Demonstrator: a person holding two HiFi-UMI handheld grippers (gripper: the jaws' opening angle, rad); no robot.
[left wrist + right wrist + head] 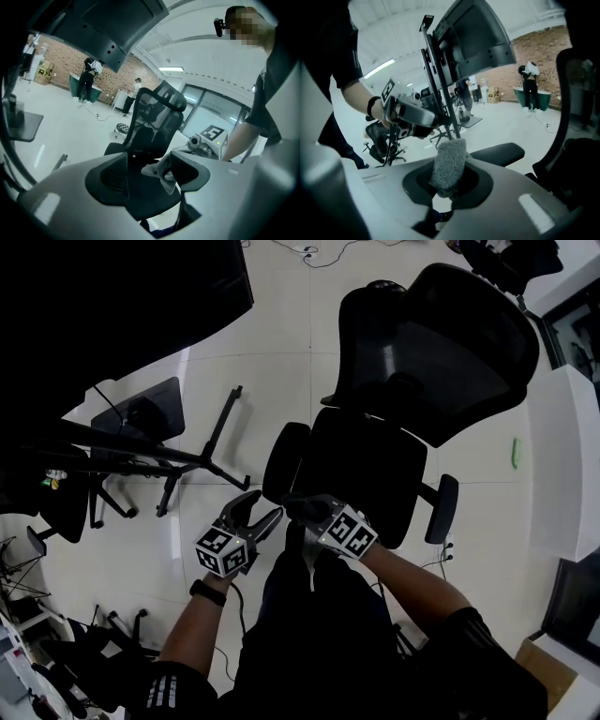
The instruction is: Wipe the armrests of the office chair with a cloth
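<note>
The black office chair (pixel 375 465) stands in front of me, its backrest at the upper right. Its left armrest (pixel 285 461) and right armrest (pixel 442 508) flank the seat. My right gripper (pixel 298 509) hovers over the seat's near edge, shut on a grey fuzzy cloth (pixel 449 164) that stands upright between its jaws. A pale end of the cloth (pixel 308 561) dangles below it. My left gripper (pixel 258 507) is open just left of it, near the left armrest, with nothing between its jaws. In the right gripper view the left armrest (pixel 499 152) lies just behind the cloth.
A black stand with spread legs (pixel 202 460) and a second chair (pixel 141 413) occupy the floor to the left. A white desk (pixel 562 465) runs along the right. People stand far off by a brick wall (pixel 89 77).
</note>
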